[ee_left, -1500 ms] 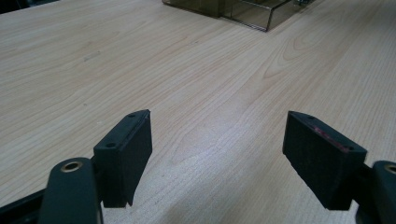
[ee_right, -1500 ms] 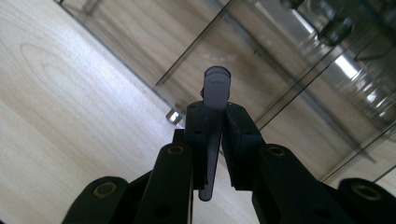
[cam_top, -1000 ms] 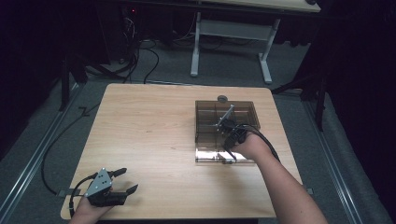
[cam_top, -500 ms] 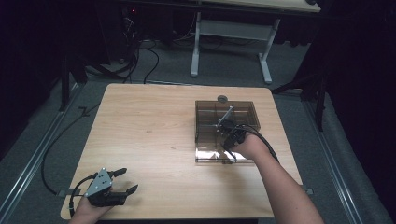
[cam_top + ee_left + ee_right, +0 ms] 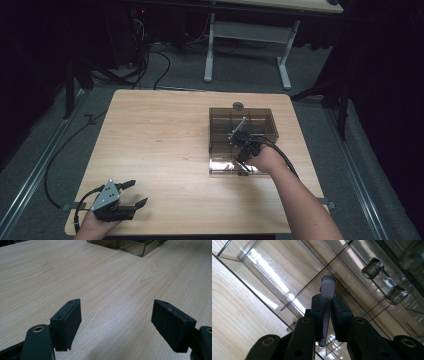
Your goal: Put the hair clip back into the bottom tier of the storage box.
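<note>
The right gripper (image 5: 326, 305) is over the clear plastic box (image 5: 260, 117) with compartments, which stands on the right half of the wooden bench (image 5: 160, 135). Its jaws are closed on a thin pale flat piece (image 5: 326, 290) with a round end, held above one compartment. The left gripper (image 5: 132, 192) rests at the near left corner of the bench, jaws wide apart with nothing between them.

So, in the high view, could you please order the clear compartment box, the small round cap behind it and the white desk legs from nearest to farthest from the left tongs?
From the left tongs, at the table's near left corner:
1. Clear compartment box, on the right side of the table.
2. Small round cap, just behind the box.
3. White desk legs, on the floor beyond the table.
</note>
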`<state>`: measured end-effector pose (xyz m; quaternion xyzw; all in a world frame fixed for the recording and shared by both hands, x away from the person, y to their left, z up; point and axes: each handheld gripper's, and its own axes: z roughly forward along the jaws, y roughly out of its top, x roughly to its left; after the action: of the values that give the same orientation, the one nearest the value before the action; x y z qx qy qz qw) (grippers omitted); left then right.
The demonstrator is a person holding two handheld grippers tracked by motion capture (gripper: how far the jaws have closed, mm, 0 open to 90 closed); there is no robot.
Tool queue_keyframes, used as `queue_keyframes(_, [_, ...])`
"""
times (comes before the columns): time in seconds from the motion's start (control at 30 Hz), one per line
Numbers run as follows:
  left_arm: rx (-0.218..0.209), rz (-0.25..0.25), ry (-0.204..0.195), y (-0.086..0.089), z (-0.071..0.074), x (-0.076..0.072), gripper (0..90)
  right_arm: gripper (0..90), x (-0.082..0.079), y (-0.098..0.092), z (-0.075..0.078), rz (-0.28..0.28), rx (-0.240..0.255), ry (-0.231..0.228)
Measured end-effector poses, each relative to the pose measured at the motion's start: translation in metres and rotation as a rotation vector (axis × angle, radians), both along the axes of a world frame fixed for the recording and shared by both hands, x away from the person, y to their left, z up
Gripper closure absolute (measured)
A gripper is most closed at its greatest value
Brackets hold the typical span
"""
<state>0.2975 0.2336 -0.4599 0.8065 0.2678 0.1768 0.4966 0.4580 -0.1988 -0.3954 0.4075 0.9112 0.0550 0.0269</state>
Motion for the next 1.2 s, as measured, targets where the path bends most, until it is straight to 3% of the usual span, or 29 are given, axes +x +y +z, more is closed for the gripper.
queue_keyframes(0.53, [0.008, -0.002, 0.005, 0.000, 0.000, 0.000, 24.5, 79.9, 0.000, -0.003, -0.012, -0.005, 0.000, 0.012])
queue_keyframes(0.63, [0.008, -0.003, 0.001, 0.000, 0.000, 0.000, 24.5, 75.8, 0.000, -0.002, -0.012, -0.010, 0.005, 0.018])
queue_keyframes(1.1, [0.003, 0.000, 0.001, 0.000, 0.000, 0.000, 24.5, 75.6, -0.005, -0.008, 0.003, -0.062, 0.038, 0.002])
queue_keyframes(1.2, [0.004, 0.001, 0.001, 0.000, 0.000, 0.000, 24.5, 75.7, -0.008, -0.010, 0.006, -0.052, 0.038, -0.005])
